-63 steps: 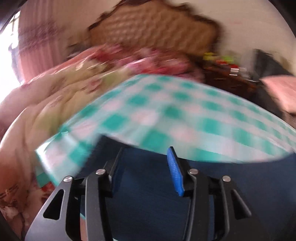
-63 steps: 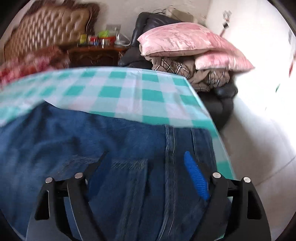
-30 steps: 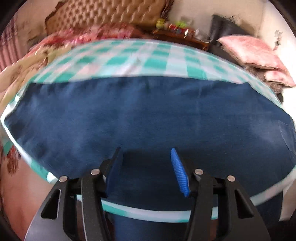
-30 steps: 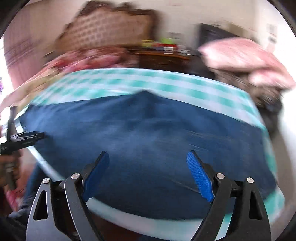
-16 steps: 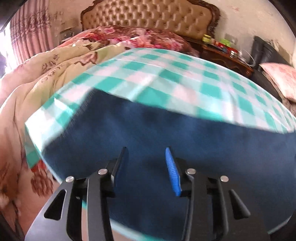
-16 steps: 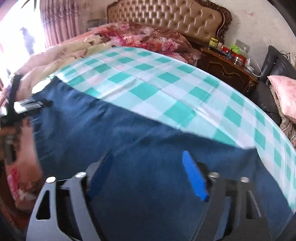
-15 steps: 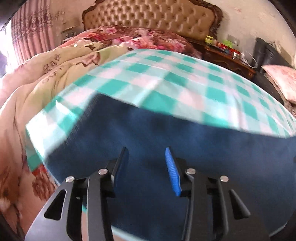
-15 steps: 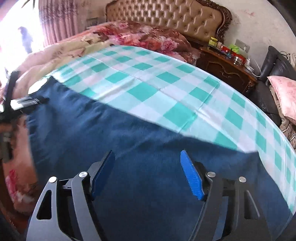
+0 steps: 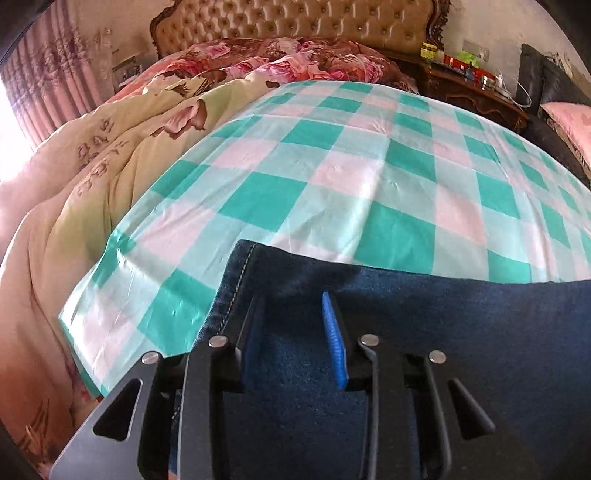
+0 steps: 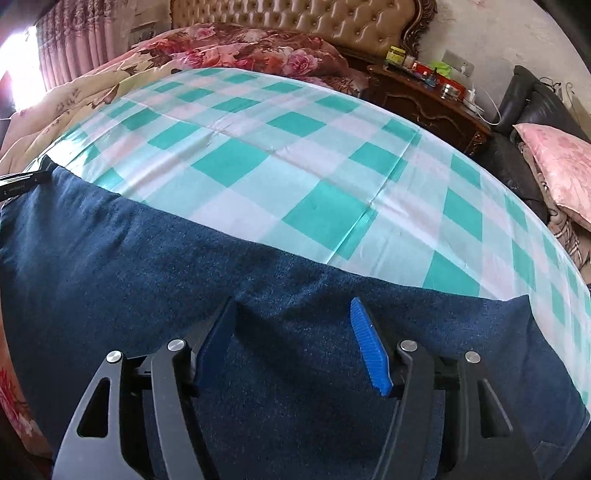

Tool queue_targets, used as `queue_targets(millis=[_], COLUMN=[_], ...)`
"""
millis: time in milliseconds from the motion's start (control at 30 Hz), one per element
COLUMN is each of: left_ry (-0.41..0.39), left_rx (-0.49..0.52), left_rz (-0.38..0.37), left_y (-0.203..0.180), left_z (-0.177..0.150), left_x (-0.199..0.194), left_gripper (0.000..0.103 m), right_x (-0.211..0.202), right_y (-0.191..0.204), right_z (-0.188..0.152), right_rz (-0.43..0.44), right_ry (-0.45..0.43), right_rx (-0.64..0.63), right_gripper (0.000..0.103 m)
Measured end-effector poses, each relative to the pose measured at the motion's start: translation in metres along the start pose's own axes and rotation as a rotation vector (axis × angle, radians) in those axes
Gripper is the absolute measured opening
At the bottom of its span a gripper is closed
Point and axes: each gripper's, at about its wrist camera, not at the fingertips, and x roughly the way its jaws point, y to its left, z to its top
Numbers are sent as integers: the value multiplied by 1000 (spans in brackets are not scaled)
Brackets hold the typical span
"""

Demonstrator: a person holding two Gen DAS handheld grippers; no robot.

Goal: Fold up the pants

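Dark blue jeans (image 9: 443, 332) lie flat along the near edge of a table covered with a green and white checked cloth (image 9: 332, 166). My left gripper (image 9: 291, 310) is open, low over the jeans' left end beside the stitched hem (image 9: 236, 288). My right gripper (image 10: 293, 314) is open over the middle of the jeans (image 10: 147, 258), nothing between its fingers. The other gripper's tip (image 10: 22, 182) shows at the left end of the jeans.
A bed with floral quilts (image 9: 129, 140) and a tufted headboard (image 9: 295, 22) stands behind and left. A dark wooden nightstand (image 10: 424, 92) with small items and a black sofa with pink pillows (image 10: 554, 166) are at the right.
Both grippers have moved closer to the jeans and settled; the left one now sits at the hem end. The jeans lie smoother along the table's near edge.
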Motion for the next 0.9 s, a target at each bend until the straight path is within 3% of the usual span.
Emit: queue_targets(millis=[200, 267, 333, 400, 500, 567, 633, 667, 733, 767, 800, 900], left_ry=[21, 17, -41, -93, -108, -76, -44, -48, -58, -72, -93, -122], left_rx=[16, -31, -140, -184, -137, -55, -24, -30, -104, -151, -179, -169], left_rz=[-19, -48, -97, -111, -131, -94, -78, -89, -118, -127, -102, -69], left_y=[1, 9, 23, 32, 29, 21, 24, 29, 46, 53, 58, 63], left_z=[11, 12, 7, -7, -35, -55, -66, -69, -65, -61, -57, -33], left_x=[5, -3, -24, -46, -64, -62, -53, -51, -53, -57, -60, -61], left_gripper=[34, 34, 46, 47, 47, 47, 45, 36, 30, 35, 50, 54], right_x=[3, 3, -5, -21, -40, -47, -50, -50, -47, -46, -43, -32], right_y=[-4, -5, -5, -2, 7, 17, 22, 24, 26, 26, 25, 20], right_z=[3, 3, 1, -2, -3, -3, -3, -3, -3, -4, -4, -4], right_rz=[-10, -9, -10, 28, 53, 71, 90, 94, 79, 75, 72, 25], right_ry=[0, 3, -24, -73, -124, -127, -126, -122, -116, -114, -109, -82], right_rx=[28, 38, 52, 52, 32, 11, 11, 12, 5, 5, 6, 13], right_gripper=[69, 69, 68, 68, 70, 71, 73, 75, 76, 76, 76, 76])
